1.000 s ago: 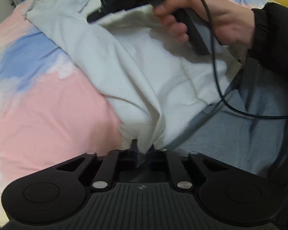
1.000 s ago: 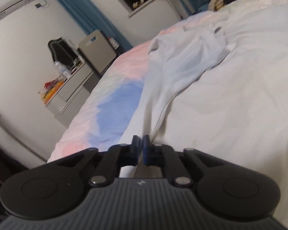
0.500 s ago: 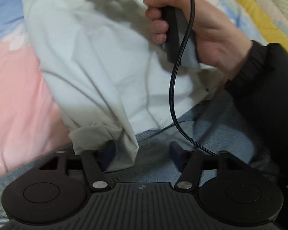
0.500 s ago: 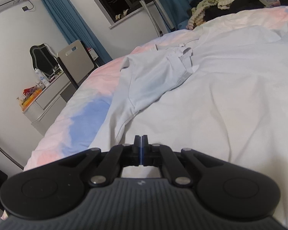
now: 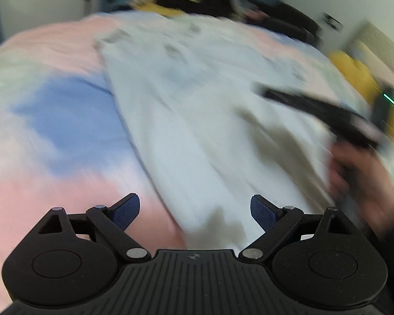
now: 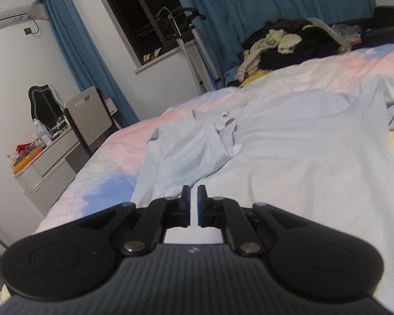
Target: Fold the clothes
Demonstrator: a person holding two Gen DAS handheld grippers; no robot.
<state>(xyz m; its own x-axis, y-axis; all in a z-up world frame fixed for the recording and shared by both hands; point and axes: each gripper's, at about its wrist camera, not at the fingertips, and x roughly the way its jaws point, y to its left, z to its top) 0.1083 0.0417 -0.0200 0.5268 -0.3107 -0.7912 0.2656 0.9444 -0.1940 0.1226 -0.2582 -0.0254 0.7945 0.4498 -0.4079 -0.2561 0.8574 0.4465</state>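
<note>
Right wrist: rumpled pale-blue shirt [image 6: 289, 141].

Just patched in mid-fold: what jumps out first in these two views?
A pale blue shirt lies spread across the middle of the bed, on a pink and blue sheet. The left gripper is wide open over the shirt's near edge, holding nothing, though that view is blurred. The right gripper sits low over the shirt, a narrow gap between its fingers, and dark clothes are heaped at the far end.
</note>
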